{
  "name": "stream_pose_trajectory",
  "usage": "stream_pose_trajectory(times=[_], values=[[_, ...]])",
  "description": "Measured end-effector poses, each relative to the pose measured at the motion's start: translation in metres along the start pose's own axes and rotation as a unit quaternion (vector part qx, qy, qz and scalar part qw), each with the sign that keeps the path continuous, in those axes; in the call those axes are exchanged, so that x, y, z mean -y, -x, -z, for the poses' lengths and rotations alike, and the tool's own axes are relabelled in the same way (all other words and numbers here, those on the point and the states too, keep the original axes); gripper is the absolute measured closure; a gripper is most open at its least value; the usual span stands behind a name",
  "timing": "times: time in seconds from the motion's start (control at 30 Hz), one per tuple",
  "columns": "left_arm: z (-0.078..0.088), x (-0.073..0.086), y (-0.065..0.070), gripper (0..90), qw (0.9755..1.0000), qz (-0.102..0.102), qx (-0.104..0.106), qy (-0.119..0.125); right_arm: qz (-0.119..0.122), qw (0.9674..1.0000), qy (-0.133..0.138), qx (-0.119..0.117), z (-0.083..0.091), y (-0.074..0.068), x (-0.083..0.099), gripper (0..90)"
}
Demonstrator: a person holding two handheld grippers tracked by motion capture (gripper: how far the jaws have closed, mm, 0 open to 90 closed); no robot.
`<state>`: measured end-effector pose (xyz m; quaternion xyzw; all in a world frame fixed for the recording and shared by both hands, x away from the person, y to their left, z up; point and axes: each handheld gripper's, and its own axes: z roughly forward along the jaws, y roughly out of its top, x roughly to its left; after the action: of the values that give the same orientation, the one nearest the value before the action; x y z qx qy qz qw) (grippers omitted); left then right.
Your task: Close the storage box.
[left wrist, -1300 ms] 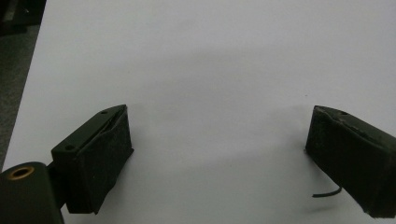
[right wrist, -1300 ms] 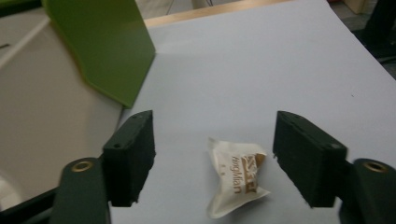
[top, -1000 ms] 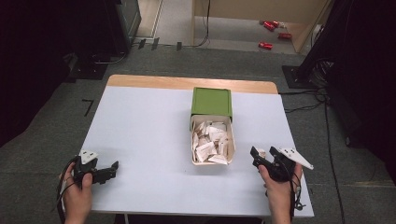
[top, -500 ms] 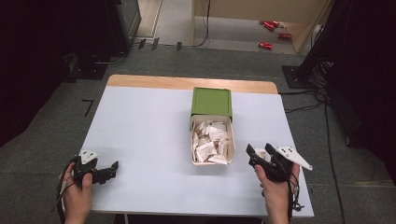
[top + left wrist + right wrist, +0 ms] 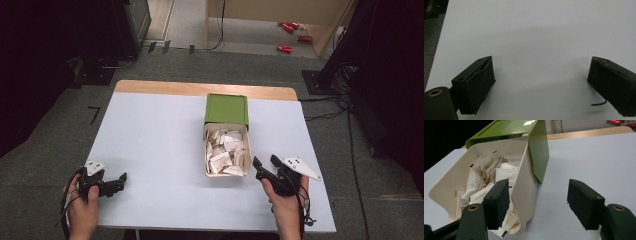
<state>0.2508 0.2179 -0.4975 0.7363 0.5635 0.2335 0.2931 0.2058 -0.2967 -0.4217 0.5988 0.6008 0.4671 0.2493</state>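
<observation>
- High view: cream drawer of packets pulled out of green box, mid surface. Right tongs just beside its near corner; left tongs well apart.
- Left gripper view: jaws wide, nothing btwn.
- Right gripper view: jaws have just been closing, 1 inside the drawer, 1 outside, wall btwn, not gripped yet. Closing or emptying prob. still left.

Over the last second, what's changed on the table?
The right gripper slid left up to the cream drawer of sachets, its jaws closing partway; one now stands over the sachets, the other outside, gripping nothing. The left gripper, drawer and green case stayed put.
</observation>
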Motion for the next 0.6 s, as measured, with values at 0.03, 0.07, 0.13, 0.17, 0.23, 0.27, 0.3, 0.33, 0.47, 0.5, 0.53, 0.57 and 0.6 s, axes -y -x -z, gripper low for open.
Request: stream_pose_trajectory(times=[0.03, 0.07, 0.13, 0.17, 0.23, 0.27, 0.3, 0.33, 0.47, 0.5, 0.53, 0.57, 0.6], values=[[0.000, 0.000, 0.000, 7.4, 1.0000, 0.000, 0.000, 0.000, -0.001, 1.0000, -0.001, 0.000, 0.000, -0.001, 0.000, 36.6], [0.000, 0.000, 0.000, 7.4, 1.0000, 0.000, 0.000, -0.001, 0.000, 1.0000, 0.000, -0.001, 0.001, -0.002, 0.000, 37.6], [0.000, 0.000, 0.000, 7.4, 1.0000, 0.000, 0.000, -0.001, 0.000, 0.9999, 0.000, -0.010, 0.001, -0.004, 0.000, 43.6], [0.000, 0.000, 0.000, 7.4, 1.0000, 0.000, 0.000, 0.000, 0.002, 0.9999, -0.002, -0.015, 0.000, -0.004, 0.001, 45.6], [0.000, 0.000, 0.000, 7.4, 1.0000, 0.000, 0.000, 0.000, 0.001, 0.9998, -0.005, -0.021, -0.001, -0.007, 0.002, 48.5], [0.000, 0.000, 0.000, 7.4, 1.0000, 0.000, 0.000, 0.001, 0.003, 0.9997, -0.006, -0.022, -0.002, -0.009, 0.003, 49.7], [0.000, 0.000, 0.000, 7.4, 1.0000, 0.000, 0.000, 0.000, 0.005, 0.9997, -0.005, -0.024, -0.002, -0.011, 0.003, 50.8], [0.000, 0.000, 0.000, 7.4, 1.0000, 0.000, 0.000, 0.000, 0.007, 0.9996, -0.003, -0.027, -0.002, -0.013, 0.003, 52.5], [0.000, 0.000, 0.000, 7.4, 1.0000, 0.000, 0.000, 0.000, 0.013, 0.9995, -0.005, -0.027, -0.005, -0.018, 0.004, 56.5], [0.000, 0.000, 0.000, 7.4, 1.0000, 0.000, 0.000, 0.000, 0.010, 0.9995, -0.009, -0.028, -0.007, -0.019, 0.005, 57.4], [0.000, 0.000, 0.000, 7.4, 1.0000, 0.000, 0.000, 0.000, 0.012, 0.9995, -0.011, -0.028, -0.009, -0.019, 0.006, 58.4], [0.000, 0.000, 0.000, 7.4, 1.0000, 0.000, 0.000, 0.000, 0.012, 0.9995, -0.014, -0.026, -0.011, -0.021, 0.006, 59.2], [0.000, 0.000, 0.000, 7.4, 1.0000, -0.001, 0.000, -0.001, 0.015, 0.9995, -0.016, -0.025, -0.012, -0.022, 0.007, 59.7]])
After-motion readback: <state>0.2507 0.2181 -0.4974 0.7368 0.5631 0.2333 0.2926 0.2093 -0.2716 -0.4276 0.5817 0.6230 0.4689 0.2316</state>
